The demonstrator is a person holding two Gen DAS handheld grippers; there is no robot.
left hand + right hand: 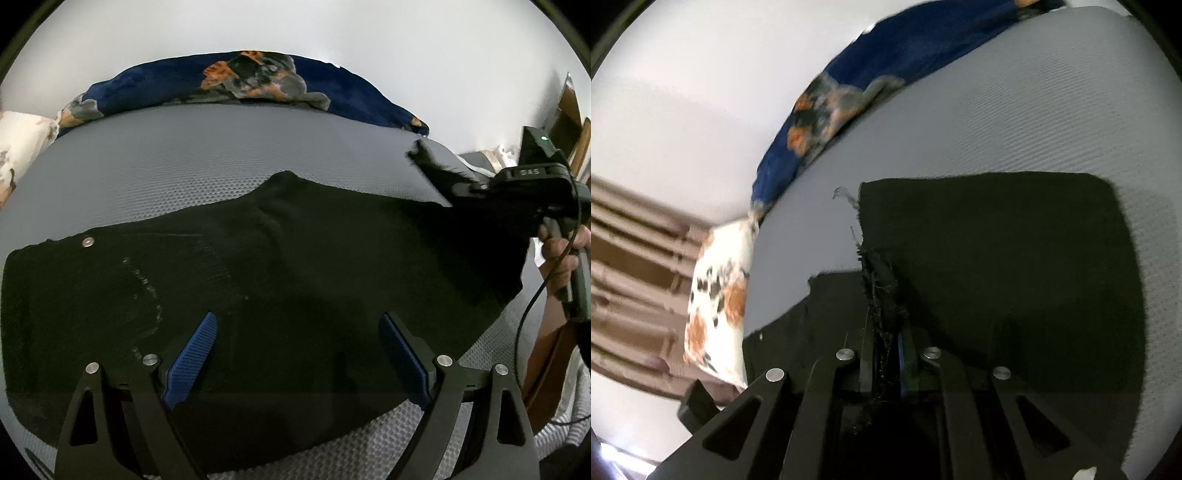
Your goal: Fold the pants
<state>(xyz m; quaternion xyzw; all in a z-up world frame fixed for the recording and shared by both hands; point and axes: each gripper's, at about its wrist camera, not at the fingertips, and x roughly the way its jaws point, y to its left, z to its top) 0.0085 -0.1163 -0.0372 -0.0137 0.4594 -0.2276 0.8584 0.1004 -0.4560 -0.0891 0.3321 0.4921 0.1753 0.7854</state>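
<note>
Because the right gripper [882,354] pinches only the black denim pants' [277,280] frayed hem (left gripper [295,354] gaping, empty), threads could slip free.

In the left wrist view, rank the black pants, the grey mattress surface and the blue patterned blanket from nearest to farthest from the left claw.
1. Black pants: directly under and ahead of the open left claw, spread across the bed.
2. Grey mattress surface: the bare band beyond the pants' far edge.
3. Blue patterned blanket: bunched along the far side, against the white wall.
</note>
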